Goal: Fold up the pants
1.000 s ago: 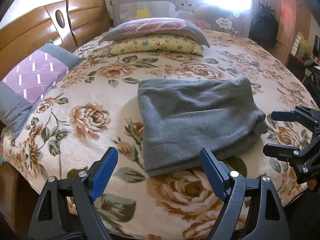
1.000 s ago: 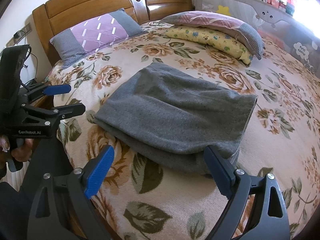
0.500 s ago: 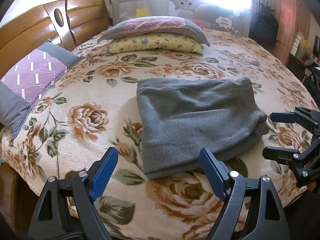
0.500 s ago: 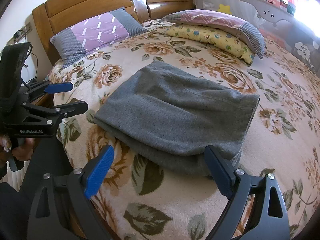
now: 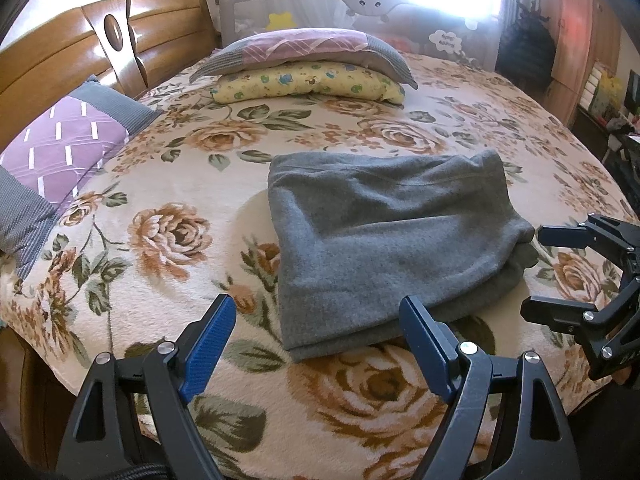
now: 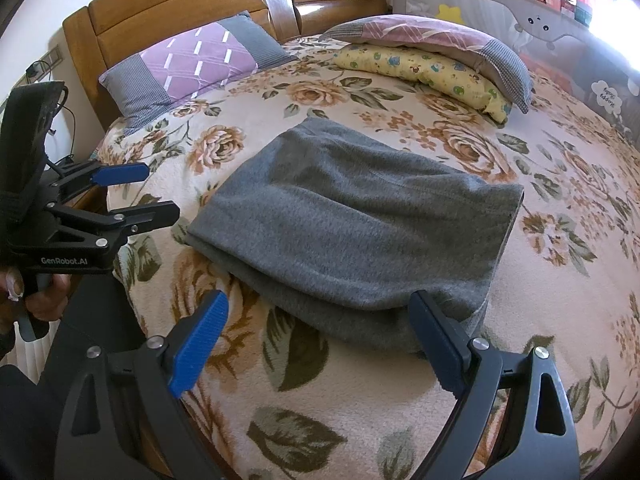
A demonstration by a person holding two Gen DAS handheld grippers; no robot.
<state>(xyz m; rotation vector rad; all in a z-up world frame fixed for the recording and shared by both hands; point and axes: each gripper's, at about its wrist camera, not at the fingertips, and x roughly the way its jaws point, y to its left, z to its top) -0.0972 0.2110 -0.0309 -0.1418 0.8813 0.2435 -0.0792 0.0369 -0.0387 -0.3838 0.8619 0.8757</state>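
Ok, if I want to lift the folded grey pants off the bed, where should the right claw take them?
Probably the thick rounded fold edge of the grey pants nearest the right claw, approached low from the bed's near side. The layers stack there into one bundle, so one pinch should catch all. The left claw could take the near corner by it. Both stand open.

- The floral blanket (image 5: 168,236) lies bare all around the folded grey pants (image 5: 384,240), leaving free passage on every side of them.
- Bare blanket also separates the pants from the stacked pillows (image 5: 308,64) at the far end.
- The purple pillow (image 6: 188,64) leans against the wooden headboard (image 6: 192,12), closing that side.
- A grey bed rail (image 6: 520,12) walls off the far edge.
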